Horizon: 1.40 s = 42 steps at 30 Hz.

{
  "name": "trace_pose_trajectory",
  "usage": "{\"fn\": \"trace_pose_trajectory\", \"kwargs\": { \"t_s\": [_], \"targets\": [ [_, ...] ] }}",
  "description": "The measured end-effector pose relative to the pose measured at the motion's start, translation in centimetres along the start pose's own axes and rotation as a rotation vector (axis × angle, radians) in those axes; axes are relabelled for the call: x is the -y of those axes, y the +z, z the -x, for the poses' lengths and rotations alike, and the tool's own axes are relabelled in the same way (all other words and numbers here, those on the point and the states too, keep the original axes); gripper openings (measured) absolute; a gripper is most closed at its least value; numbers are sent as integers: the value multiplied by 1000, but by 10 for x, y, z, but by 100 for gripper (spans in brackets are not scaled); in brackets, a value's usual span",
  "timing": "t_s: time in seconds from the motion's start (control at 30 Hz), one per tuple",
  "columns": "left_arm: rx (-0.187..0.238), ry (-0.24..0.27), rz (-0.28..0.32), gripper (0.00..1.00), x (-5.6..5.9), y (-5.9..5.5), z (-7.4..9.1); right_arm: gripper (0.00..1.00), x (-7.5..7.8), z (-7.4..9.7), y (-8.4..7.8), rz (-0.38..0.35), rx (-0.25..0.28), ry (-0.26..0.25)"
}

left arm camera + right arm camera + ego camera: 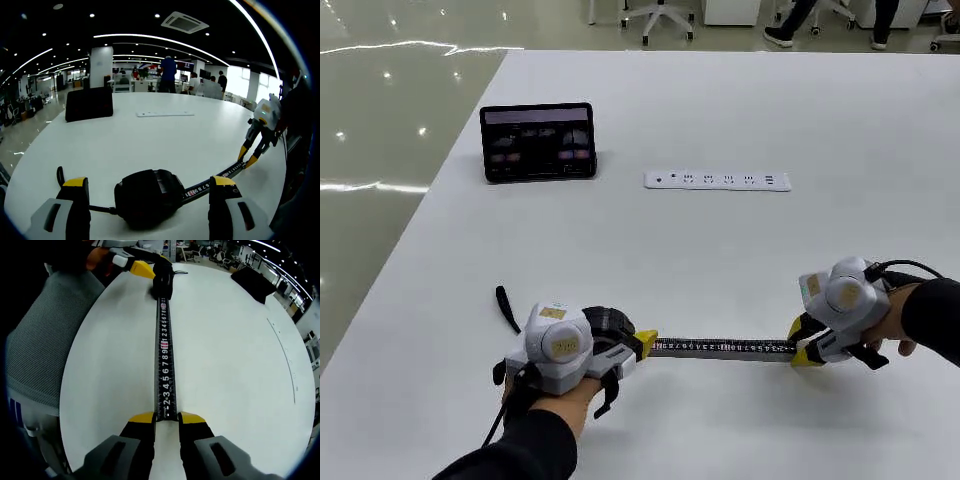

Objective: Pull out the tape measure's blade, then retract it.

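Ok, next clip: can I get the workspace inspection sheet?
Surface: white table.
Job's things: black case; blade drawn out flat along the table.
Clutter: tablet, power strip, both away from the work.
Grippers: left gripper flanks the case, grip unclear; right gripper shut on the blade end.
Cables: black cable at the right gripper; case strap lies loose.
Surroundings: glossy floor, chairs, people.

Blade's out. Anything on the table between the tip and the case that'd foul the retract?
Nothing visible. The blade runs straight over bare table from the right gripper to the case, which sits between the jaws of the left gripper. The power strip and tablet sit farther back, off that line.
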<state>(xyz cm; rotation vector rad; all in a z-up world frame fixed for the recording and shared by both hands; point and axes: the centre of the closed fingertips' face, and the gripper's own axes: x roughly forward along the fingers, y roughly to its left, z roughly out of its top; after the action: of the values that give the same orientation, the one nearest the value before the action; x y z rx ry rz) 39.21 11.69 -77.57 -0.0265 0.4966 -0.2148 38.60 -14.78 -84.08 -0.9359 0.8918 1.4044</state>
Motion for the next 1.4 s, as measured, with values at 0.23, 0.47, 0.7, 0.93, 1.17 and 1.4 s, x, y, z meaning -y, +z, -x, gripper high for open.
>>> {"fn": "trace_pose_trajectory", "kwargs": {
  "t_s": [0.23, 0.47, 0.7, 0.93, 1.17, 1.4],
  "targets": [
    [-5, -2, 1, 91, 1, -2, 0, 12, -1, 0, 0, 14, 3, 2],
    [-32, -7, 24, 83, 3, -8, -5, 11, -1, -1, 1, 45, -6, 6],
    [-54, 6, 56, 76, 2, -14, -8, 11, -1, -2, 1, 18, -20, 4],
    [-112, 69, 104, 68, -6, -22, -14, 11, 2, -3, 2, -46, -65, 6],
    [-127, 68, 79, 63, -3, -25, -15, 11, 0, -3, 1, -17, -66, 1],
    [-144, 69, 32, 60, -4, -26, -15, 10, 1, -2, 0, -48, -22, -10]
  ]
}}
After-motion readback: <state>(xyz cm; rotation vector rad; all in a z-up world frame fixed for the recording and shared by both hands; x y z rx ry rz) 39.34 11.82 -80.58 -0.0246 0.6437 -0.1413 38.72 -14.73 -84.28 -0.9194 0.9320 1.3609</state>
